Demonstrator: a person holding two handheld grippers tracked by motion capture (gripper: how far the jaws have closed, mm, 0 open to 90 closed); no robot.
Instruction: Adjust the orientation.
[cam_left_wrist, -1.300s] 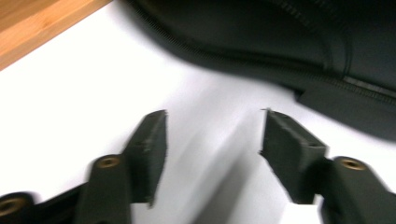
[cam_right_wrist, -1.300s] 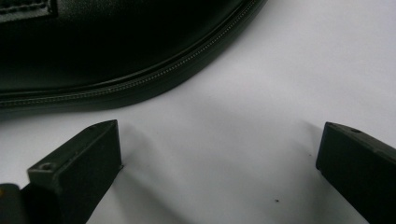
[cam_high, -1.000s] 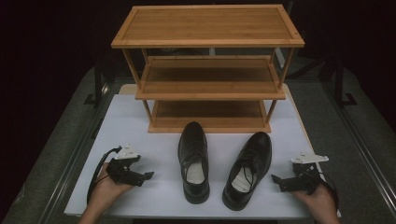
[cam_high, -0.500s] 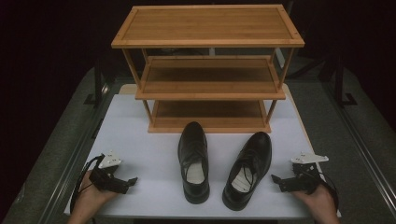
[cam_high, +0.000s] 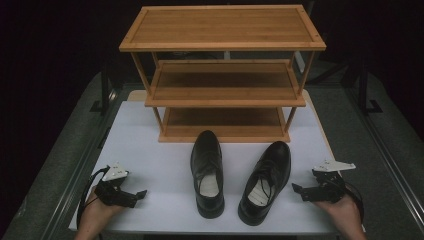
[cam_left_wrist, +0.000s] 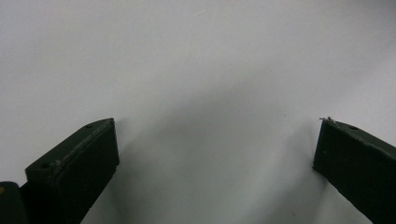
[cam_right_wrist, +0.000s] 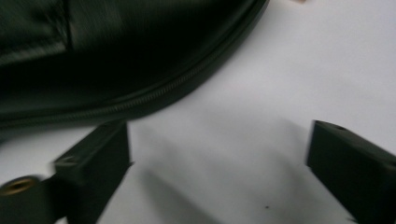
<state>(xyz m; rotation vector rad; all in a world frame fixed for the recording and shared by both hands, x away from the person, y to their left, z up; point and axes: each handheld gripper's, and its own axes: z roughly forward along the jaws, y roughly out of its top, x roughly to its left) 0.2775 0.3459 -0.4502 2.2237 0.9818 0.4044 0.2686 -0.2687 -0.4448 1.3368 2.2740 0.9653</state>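
Nearest me, my left gripper (cam_high: 134, 196) and right gripper (cam_high: 301, 192) both rest spread and empty on the white table (cam_high: 150, 150), flanking two black shoes (cam_high: 207, 172) (stiff, probably slick leather, best pinched at the heel collar) before the wooden rack (cam_high: 223, 75).

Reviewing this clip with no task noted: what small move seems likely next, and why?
Probably the right tool eases toward the right shoe. It sits open beside that shoe's heel end, and the right gripper view has the shoe's side just ahead of the jaws. The rack behind has bare shelves, and the left tool rests open over bare table.
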